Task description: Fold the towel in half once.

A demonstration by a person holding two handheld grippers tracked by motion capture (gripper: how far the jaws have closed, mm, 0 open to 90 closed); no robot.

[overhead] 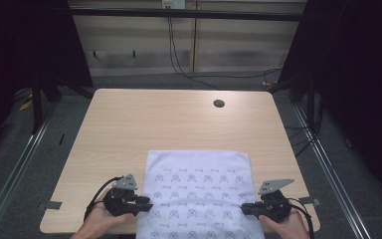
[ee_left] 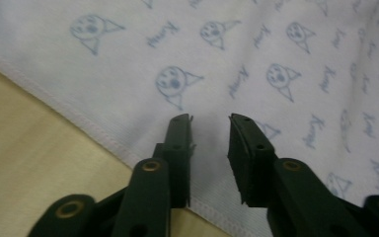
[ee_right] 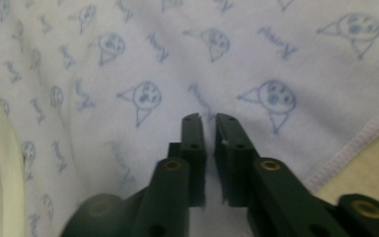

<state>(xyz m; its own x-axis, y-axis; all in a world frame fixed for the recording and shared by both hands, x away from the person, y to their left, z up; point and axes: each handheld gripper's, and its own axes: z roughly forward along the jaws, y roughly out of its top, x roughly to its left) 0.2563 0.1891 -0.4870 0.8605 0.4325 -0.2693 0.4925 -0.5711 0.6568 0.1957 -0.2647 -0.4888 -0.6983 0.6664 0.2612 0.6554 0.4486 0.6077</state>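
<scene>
A pale blue cloth (overhead: 199, 194) printed with small faces and script lies flat on the wooden table (overhead: 169, 119), reaching over its near edge. My left gripper (overhead: 146, 203) rests at the cloth's left hem, pointing right. In the left gripper view the cloth (ee_left: 256, 59) spreads under my left gripper (ee_left: 211, 118), whose jaws stand apart with nothing between them. My right gripper (overhead: 244, 208) sits at the right hem, pointing left. In the right gripper view my right gripper (ee_right: 209, 117) shows a narrow gap over the cloth (ee_right: 177, 59), and no fold is pinched in it.
A round cable hole (overhead: 219, 103) sits near the table's far edge. Black cables (overhead: 189, 69) run along the floor and wall behind. Metal rails (overhead: 15, 169) flank the table, and bare tabletop lies beyond the cloth.
</scene>
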